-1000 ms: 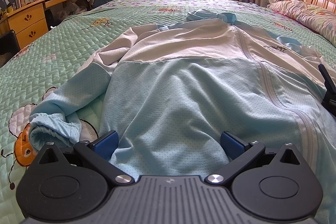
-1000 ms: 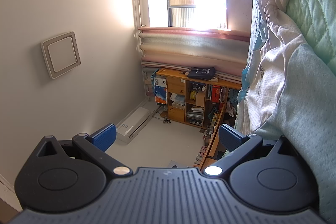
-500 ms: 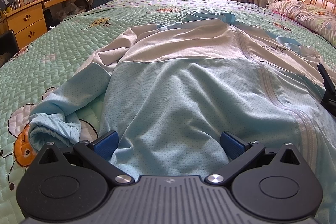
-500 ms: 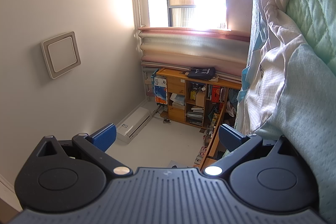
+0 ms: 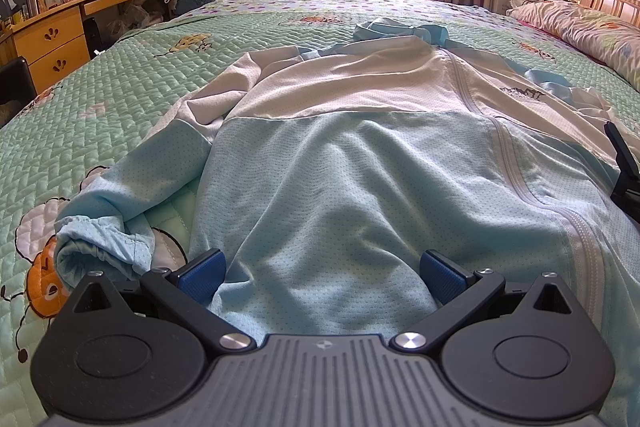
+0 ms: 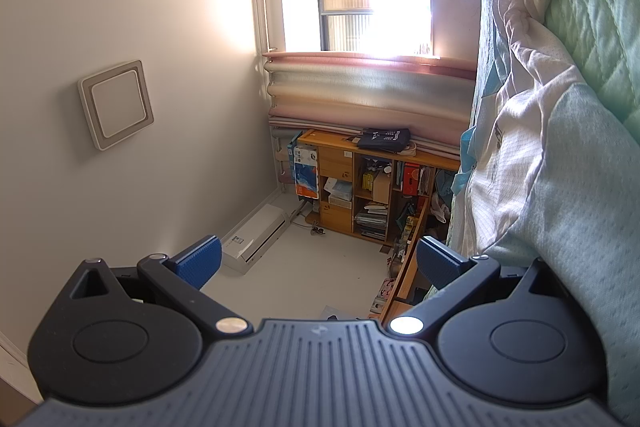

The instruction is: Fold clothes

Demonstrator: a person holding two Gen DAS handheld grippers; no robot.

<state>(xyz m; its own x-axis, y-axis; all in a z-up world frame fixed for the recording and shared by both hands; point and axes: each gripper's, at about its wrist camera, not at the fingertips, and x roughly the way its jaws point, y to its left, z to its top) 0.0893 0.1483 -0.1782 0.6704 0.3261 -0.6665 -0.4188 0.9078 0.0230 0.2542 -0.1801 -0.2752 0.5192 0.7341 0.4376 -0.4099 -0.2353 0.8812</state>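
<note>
- Pale blue and white mesh fabric: a zip-front jacket [image 5: 360, 155] is spread across the centre of the left wrist frame, on a green quilted bedspread [image 5: 120, 75].
- The left gripper [image 5: 322, 267] is seen at lower centre with its jaws wide apart, the jacket hem lying between the blue pads [image 5: 202, 269].
- A bunched sleeve cuff [image 5: 100, 247] is shown at lower left.
- The right gripper [image 6: 318, 259] is held rolled sideways, jaws wide and gripping nothing; the jacket [image 6: 560, 167] fills the right edge of its frame.
</note>
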